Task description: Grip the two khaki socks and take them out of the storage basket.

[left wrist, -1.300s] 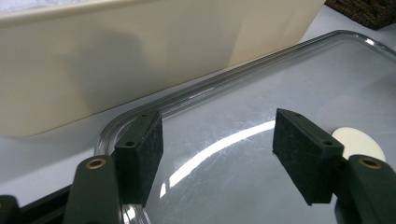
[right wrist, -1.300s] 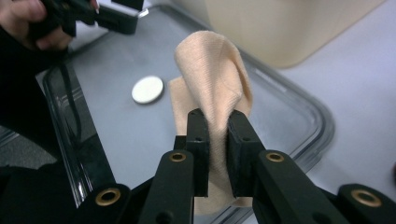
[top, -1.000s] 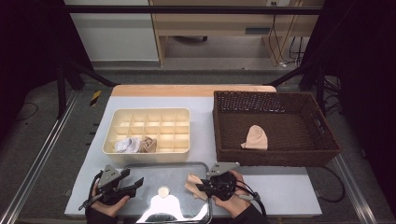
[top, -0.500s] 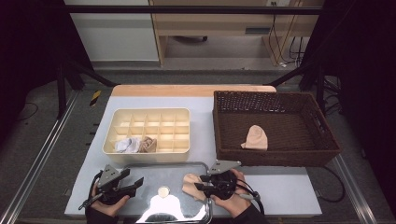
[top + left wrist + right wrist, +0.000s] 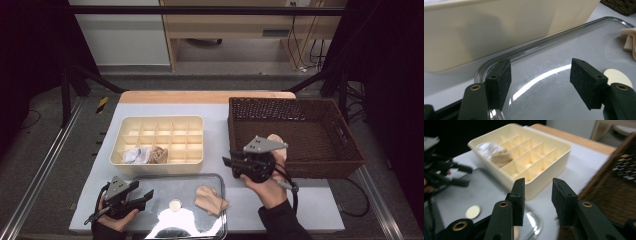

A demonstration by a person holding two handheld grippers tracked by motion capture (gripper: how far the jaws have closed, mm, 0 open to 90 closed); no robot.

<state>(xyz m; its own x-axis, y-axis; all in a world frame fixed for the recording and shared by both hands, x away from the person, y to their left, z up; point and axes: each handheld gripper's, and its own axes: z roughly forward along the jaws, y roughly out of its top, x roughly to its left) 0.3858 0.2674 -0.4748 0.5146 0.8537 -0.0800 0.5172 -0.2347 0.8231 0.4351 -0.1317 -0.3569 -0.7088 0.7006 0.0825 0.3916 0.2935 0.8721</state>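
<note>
Right tool (image 5: 234, 162) is raised above the counter (image 5: 215, 107), between the cream divider box (image 5: 159, 145) and the wicker basket (image 5: 295, 132); its jaws stand partly apart, have just been opening, and nothing lies between them (the right gripper view shows bare pads (image 5: 520, 195) with the box beyond). Left tool (image 5: 145, 196) sits low at the near left corner of the clear tray (image 5: 150, 181), jaws wide apart and empty, pads (image 5: 501, 82) poised over the tray's rim without gripping it.

Folded beige cloth (image 5: 210, 198) lies on the tray, toward its right side, apart from both tools. A small pale disc (image 5: 175, 204) rests on the tray left of that cloth. Behind the tray, the divider box holds a white bundle (image 5: 134, 155) and a tan bundle (image 5: 158, 154) in its front compartments. A second beige cloth (image 5: 276, 142) lies inside the basket, partly hidden by the right tool.

Counter surface is pale grey with a wooden strip (image 5: 205, 96) along its far edge. Beyond the counter stand a light cabinet (image 5: 122, 35) and a wooden bench frame (image 5: 240, 25), with dark surroundings on both sides.
</note>
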